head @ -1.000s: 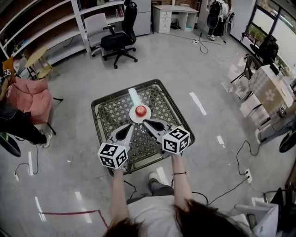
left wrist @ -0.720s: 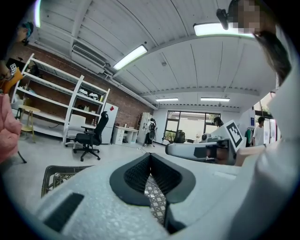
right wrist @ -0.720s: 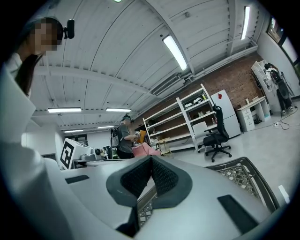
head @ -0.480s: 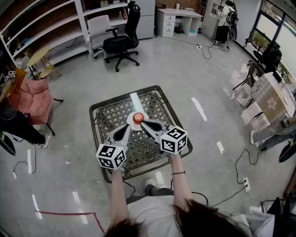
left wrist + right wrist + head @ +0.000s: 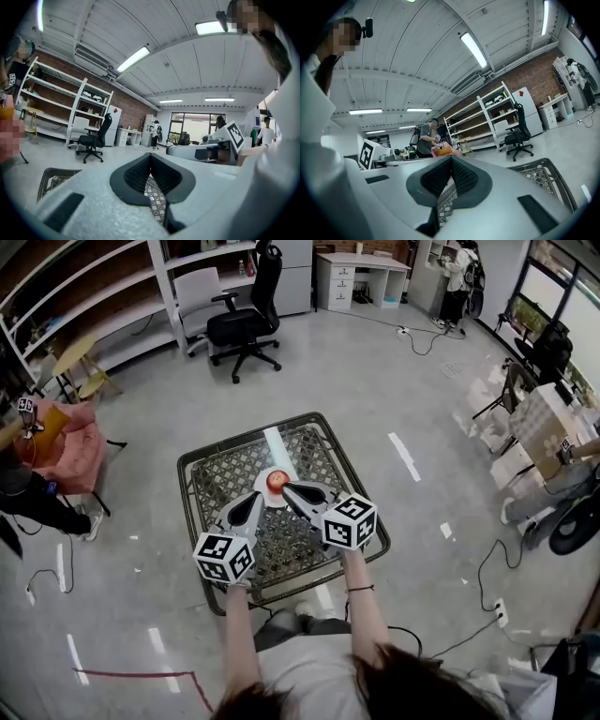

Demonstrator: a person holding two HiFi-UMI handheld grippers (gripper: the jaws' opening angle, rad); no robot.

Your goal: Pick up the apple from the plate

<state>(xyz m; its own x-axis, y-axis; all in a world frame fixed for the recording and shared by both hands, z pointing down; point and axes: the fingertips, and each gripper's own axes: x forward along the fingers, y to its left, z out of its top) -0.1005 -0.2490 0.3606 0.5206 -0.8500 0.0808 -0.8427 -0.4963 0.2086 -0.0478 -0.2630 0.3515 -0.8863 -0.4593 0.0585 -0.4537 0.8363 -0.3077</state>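
Seen from the head view: a red apple (image 5: pixel 276 481) lying on a white plate (image 5: pixel 263 480), near the middle of a lattice-topped table (image 5: pixel 216 470). Beyond the plate, a white strip (image 5: pixel 276 442) flat on the lattice. Left gripper (image 5: pixel 257 497) pinched fully together on nothing, tips just beside the plate's near-left edge. Right gripper (image 5: pixel 285 487) pressed together and empty too, tips over the plate's near-right edge, close by the apple; touching or apart, impossible to tell.

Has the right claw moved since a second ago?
Yes. The right claw has gone forward over the table toward the apple; its tip is now right beside it.
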